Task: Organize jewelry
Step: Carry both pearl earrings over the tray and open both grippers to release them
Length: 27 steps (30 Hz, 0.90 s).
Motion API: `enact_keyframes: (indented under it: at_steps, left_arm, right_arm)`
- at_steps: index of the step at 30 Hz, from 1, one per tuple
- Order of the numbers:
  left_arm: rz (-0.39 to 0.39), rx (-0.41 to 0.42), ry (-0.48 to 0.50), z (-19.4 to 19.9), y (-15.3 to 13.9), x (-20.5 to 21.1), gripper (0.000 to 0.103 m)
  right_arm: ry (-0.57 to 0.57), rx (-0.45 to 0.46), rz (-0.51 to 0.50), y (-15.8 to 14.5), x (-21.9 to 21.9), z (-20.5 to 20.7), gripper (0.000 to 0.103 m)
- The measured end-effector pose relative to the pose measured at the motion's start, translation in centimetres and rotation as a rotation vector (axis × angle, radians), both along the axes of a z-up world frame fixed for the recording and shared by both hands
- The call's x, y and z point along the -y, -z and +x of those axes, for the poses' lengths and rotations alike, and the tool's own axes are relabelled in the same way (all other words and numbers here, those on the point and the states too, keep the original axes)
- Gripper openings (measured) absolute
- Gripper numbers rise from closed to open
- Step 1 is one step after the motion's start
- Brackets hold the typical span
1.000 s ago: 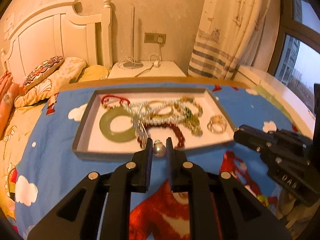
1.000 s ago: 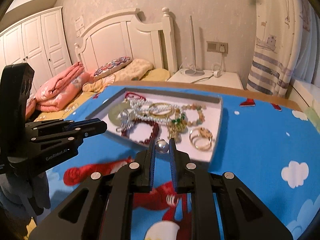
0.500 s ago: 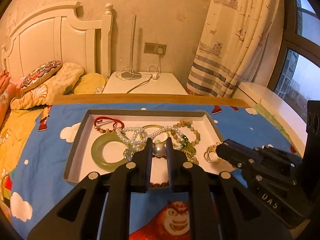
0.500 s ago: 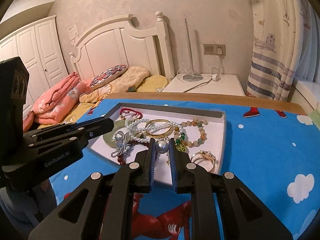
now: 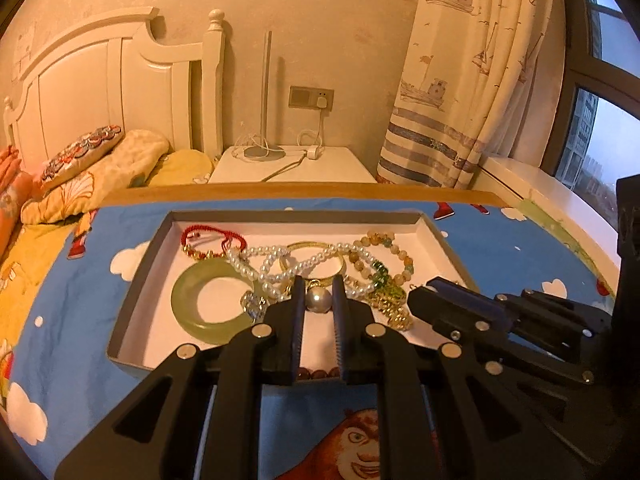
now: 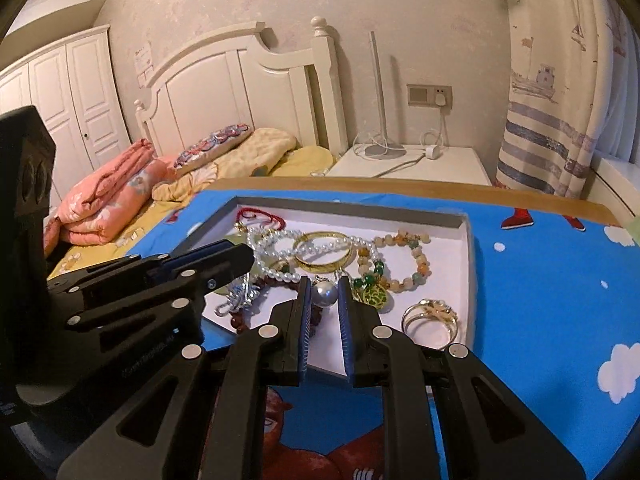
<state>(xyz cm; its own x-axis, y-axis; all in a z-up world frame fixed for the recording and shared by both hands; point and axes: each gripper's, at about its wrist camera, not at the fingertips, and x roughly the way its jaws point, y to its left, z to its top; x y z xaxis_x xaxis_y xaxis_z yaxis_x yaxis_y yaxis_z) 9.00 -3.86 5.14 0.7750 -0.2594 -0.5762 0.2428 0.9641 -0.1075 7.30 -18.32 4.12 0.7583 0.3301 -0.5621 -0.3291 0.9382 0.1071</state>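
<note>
My left gripper (image 5: 317,286) is shut on a large pearl (image 5: 318,301), above the near part of a shallow grey tray (image 5: 136,292) with a white floor. My right gripper (image 6: 324,280) is shut on a second large pearl (image 6: 324,295), over the same tray (image 6: 352,210). The tray holds a jade ring (image 5: 212,300), a pearl necklace (image 5: 280,264), a gold bangle (image 6: 322,254), a red cord bracelet (image 5: 212,240), a stone-bead bracelet (image 6: 400,258), a green pendant (image 6: 374,296) and gold rings (image 6: 430,316). The two grippers are side by side, the right one (image 5: 424,300) close beside the left.
The tray lies on a blue cartoon-print cloth (image 6: 540,280) over a wooden-edged table. Beyond it are a bed with pillows (image 6: 224,152), a white nightstand (image 5: 292,166) with a lamp base and cables, and a curtain (image 5: 460,100) by a window.
Both grippers have moved forward and slightly down, from in front of the tray's near edge to over the jewelry. Each has kept hold of its pearl.
</note>
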Motion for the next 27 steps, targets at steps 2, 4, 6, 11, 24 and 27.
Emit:
enact_keyframes:
  at_steps: [2,4,6,11,24,27]
  left_arm:
    - [0.001,-0.004,0.001,0.0,0.3,-0.2,0.013]
    - [0.007,0.002,-0.001,0.0,0.5,-0.2,0.013]
    - [0.025,0.005,-0.008,0.0,0.7,-0.2,0.013]
    - [0.065,0.006,-0.014,-0.2,1.3,0.3,0.013]
    - [0.039,0.015,-0.023,-0.4,1.2,-0.2,0.013]
    - [0.043,0.02,-0.031,-0.5,1.1,-0.2,0.016]
  right_arm:
    - [-0.003,-0.008,-0.011,0.3,-0.3,0.1,0.016]
    - [0.001,0.006,-0.013,0.2,-0.3,0.0,0.016]
    - [0.008,0.001,-0.015,0.3,-0.2,0.1,0.016]
    - [0.016,0.003,-0.018,0.3,-0.1,0.1,0.016]
    - [0.039,0.019,-0.018,0.1,0.1,-0.2,0.016]
    - [0.039,0.017,-0.017,0.2,0.1,-0.2,0.016]
